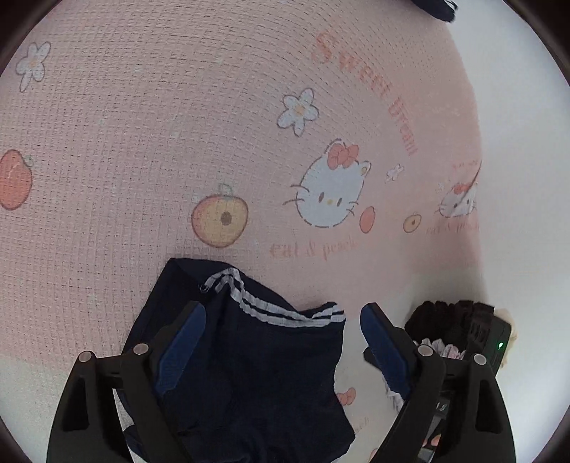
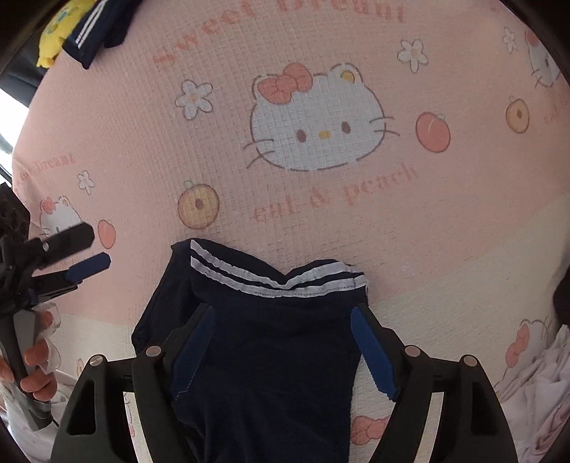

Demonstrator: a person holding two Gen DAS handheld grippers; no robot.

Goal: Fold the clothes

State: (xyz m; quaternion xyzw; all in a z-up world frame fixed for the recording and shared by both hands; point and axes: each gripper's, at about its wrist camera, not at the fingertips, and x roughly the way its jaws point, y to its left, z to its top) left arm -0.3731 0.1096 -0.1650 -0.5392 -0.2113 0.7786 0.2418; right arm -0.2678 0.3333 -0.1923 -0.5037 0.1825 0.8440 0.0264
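Surface: pink cartoon-print blanket [image 2: 356, 220].
Garment: navy shorts [image 2: 270, 342] with white stripes, bunched on the blanket near its pale band.
Left gripper [image 1: 281, 342]: fingers spread, released, garment below them.
Right gripper [image 2: 285, 342]: fingers spread, gripping nothing.
Far edge: yellow and navy clothes [image 2: 82, 32], possibly a pile.
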